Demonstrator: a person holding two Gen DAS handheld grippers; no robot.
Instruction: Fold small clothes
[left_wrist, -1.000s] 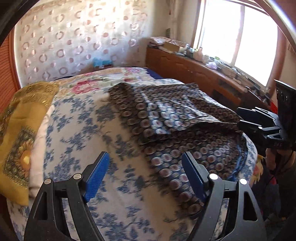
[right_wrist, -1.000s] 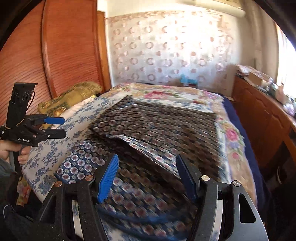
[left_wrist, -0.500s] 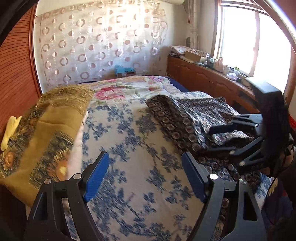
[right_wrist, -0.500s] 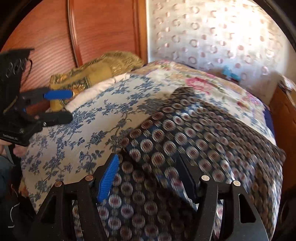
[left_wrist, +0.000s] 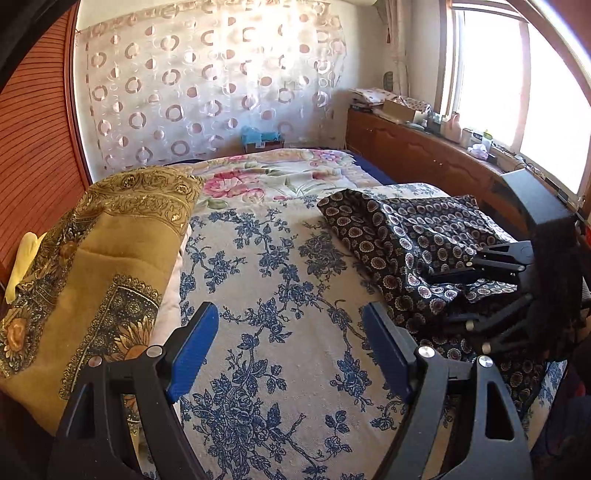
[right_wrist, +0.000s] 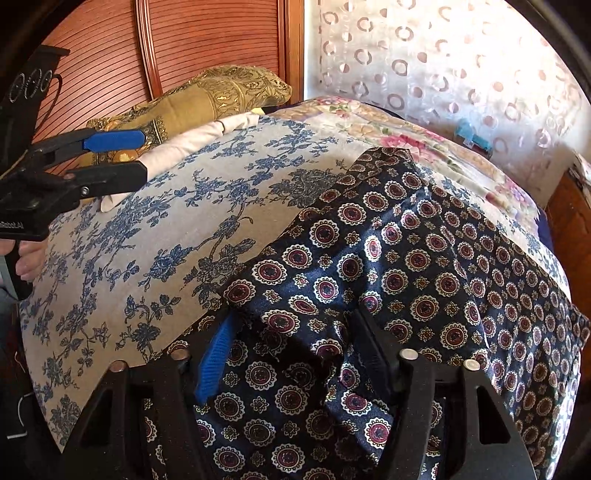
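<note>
A dark navy garment with round medallion print (right_wrist: 406, 266) lies partly folded on the right side of the bed; it also shows in the left wrist view (left_wrist: 402, 236). My right gripper (right_wrist: 291, 354) is open with its fingers pushed into the garment's near edge, cloth bunched between them; it shows at the right in the left wrist view (left_wrist: 487, 280). My left gripper (left_wrist: 290, 354) is open and empty above the blue floral sheet (left_wrist: 280, 295), left of the garment; it shows in the right wrist view (right_wrist: 122, 155).
A gold patterned pillow (left_wrist: 96, 258) lies at the left by the wooden wardrobe (right_wrist: 207, 40). A pink floral blanket (left_wrist: 280, 173) covers the far end. A wooden cabinet (left_wrist: 424, 155) with clutter runs under the window at right.
My left gripper has swung left, off the garment and over the bare sheet. My right gripper has moved down and left into the garment's near edge.
</note>
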